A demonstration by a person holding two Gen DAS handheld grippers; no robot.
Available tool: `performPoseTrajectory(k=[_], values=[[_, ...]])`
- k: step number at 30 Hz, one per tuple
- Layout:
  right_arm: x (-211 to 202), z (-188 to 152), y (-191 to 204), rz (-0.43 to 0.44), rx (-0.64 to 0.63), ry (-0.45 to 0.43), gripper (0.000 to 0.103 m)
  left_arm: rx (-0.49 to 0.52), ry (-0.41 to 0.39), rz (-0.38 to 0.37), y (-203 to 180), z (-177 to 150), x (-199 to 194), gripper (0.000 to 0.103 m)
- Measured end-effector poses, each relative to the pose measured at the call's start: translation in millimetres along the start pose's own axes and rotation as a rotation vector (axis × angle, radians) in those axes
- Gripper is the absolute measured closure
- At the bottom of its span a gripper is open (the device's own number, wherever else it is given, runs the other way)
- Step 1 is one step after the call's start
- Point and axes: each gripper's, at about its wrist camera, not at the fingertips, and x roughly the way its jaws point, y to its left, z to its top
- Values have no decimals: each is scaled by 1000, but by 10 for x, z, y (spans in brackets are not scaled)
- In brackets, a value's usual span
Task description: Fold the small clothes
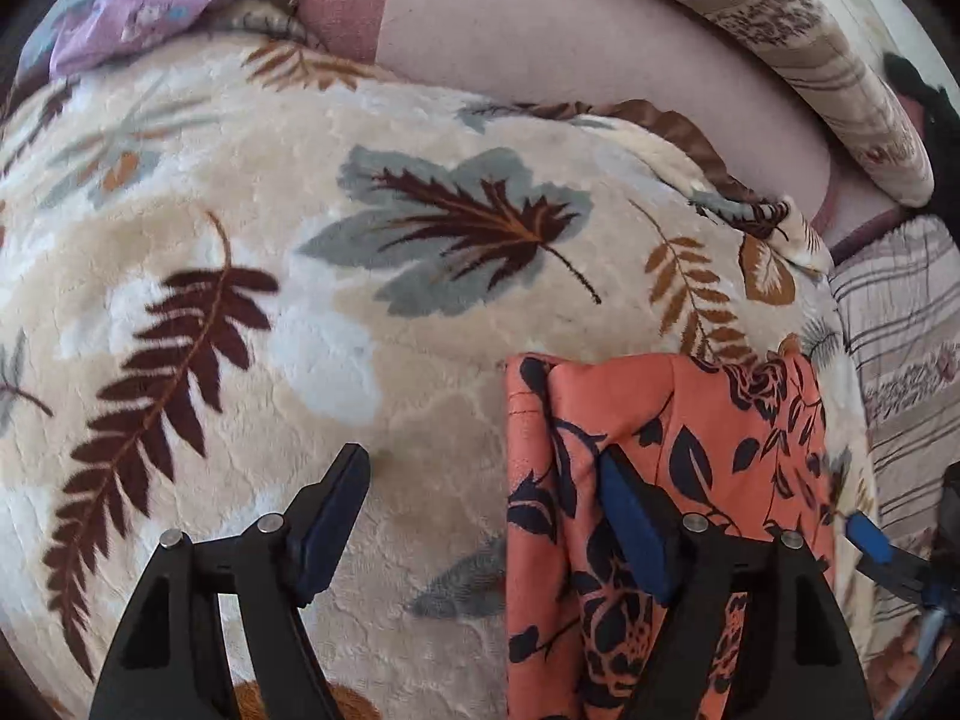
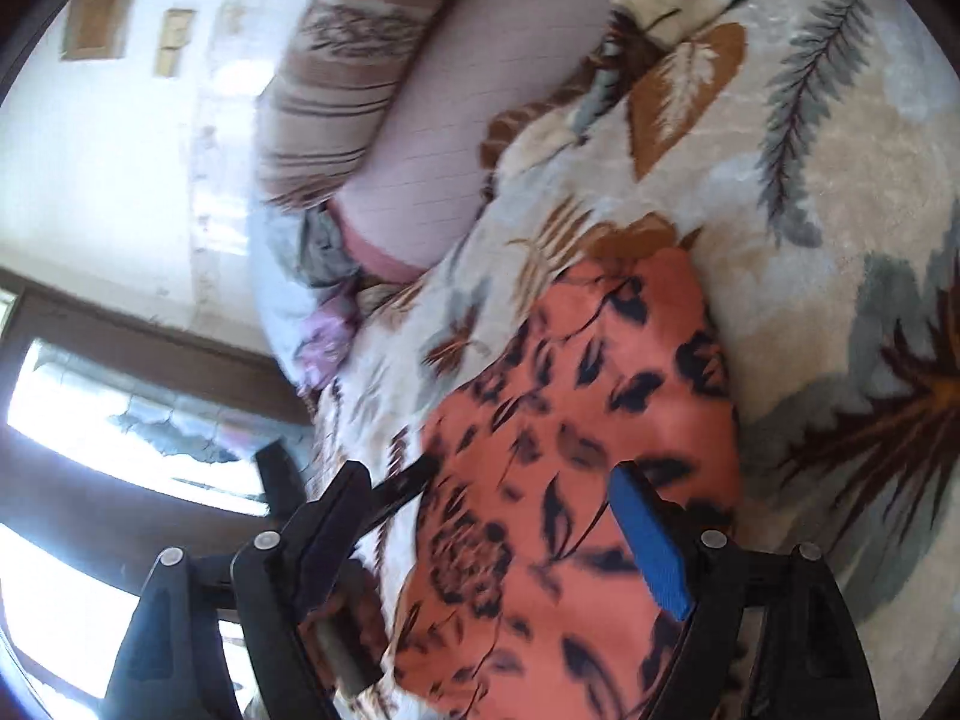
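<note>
An orange garment with a dark floral print (image 1: 666, 468) lies folded on a cream leaf-patterned blanket (image 1: 300, 240). My left gripper (image 1: 486, 480) is open, low over the garment's left edge, with one finger over the blanket and the other over the cloth. It holds nothing. In the right wrist view the same garment (image 2: 576, 420) fills the middle. My right gripper (image 2: 492, 498) is open above it and empty. A blue fingertip (image 1: 867, 537) of the right gripper shows at the right edge of the left wrist view. The right wrist view is tilted and blurred.
A striped bolster pillow (image 1: 828, 66) and a pink sheet (image 1: 570, 42) lie beyond the blanket. A lilac and grey bundle of cloth (image 1: 150, 6) sits at the far left. A window (image 2: 90, 420) and white wall (image 2: 90, 150) show in the right wrist view.
</note>
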Motion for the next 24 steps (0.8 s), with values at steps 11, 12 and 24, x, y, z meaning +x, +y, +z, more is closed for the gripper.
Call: performPoseTrajectory(k=[11, 12, 24], values=[[-257, -720, 285, -28, -165, -3, 16, 193, -144, 30, -226, -1083, -992, 25], [-248, -859, 252, -57, -176, 18, 16, 204, -125, 53, -223, -1183, -956, 25], [-108, -1348, 422, -386, -357, -77, 11, 136, -151, 187, -282, -1643, -1551, 20]])
